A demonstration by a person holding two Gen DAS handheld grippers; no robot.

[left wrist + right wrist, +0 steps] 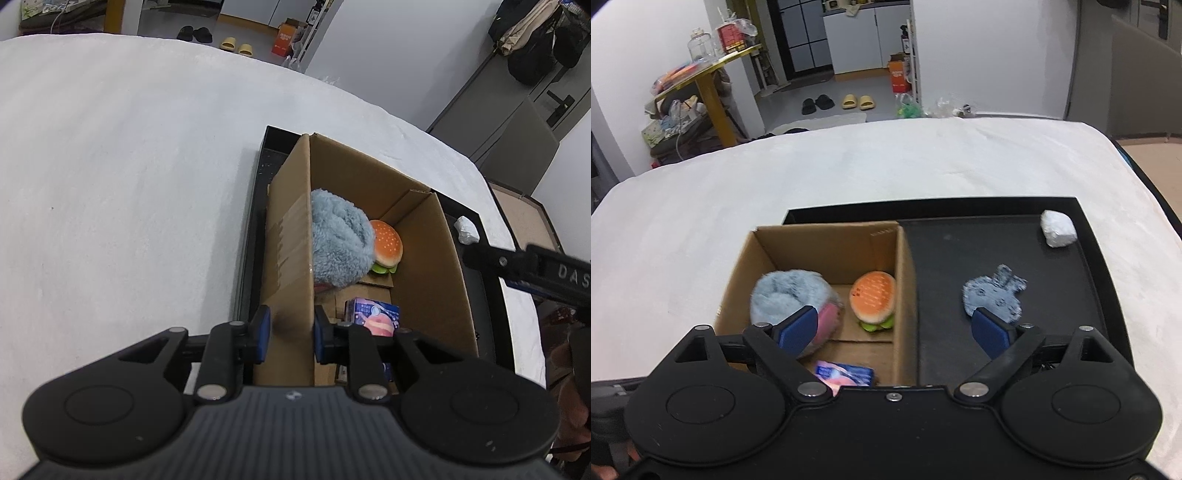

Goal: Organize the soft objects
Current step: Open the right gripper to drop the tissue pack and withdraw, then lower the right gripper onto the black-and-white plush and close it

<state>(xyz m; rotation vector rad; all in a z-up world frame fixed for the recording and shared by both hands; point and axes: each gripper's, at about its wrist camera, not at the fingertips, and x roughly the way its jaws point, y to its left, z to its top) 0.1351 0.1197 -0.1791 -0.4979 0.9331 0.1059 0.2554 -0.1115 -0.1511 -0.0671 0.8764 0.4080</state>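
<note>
A cardboard box [291,240] [905,266] stands in a black tray [997,258] on the white cloth. Inside it lie a fluffy blue plush [340,236] [786,295], a burger toy [388,245] [873,299] and a blue-pink packet [373,314] [846,373]. My left gripper [290,334] is shut on the box's left wall. My right gripper [895,332] is open and empty above the box's right wall. A small blue fish-shaped plush [993,297] and a white crumpled wad [1057,228] [466,229] lie on the tray's bare floor.
The white cloth-covered surface [849,166] spreads around the tray. The right gripper's arm [535,269] shows at the right edge of the left wrist view. Beyond are slippers [857,101], a yellow shelf [709,92] and an orange box [899,75].
</note>
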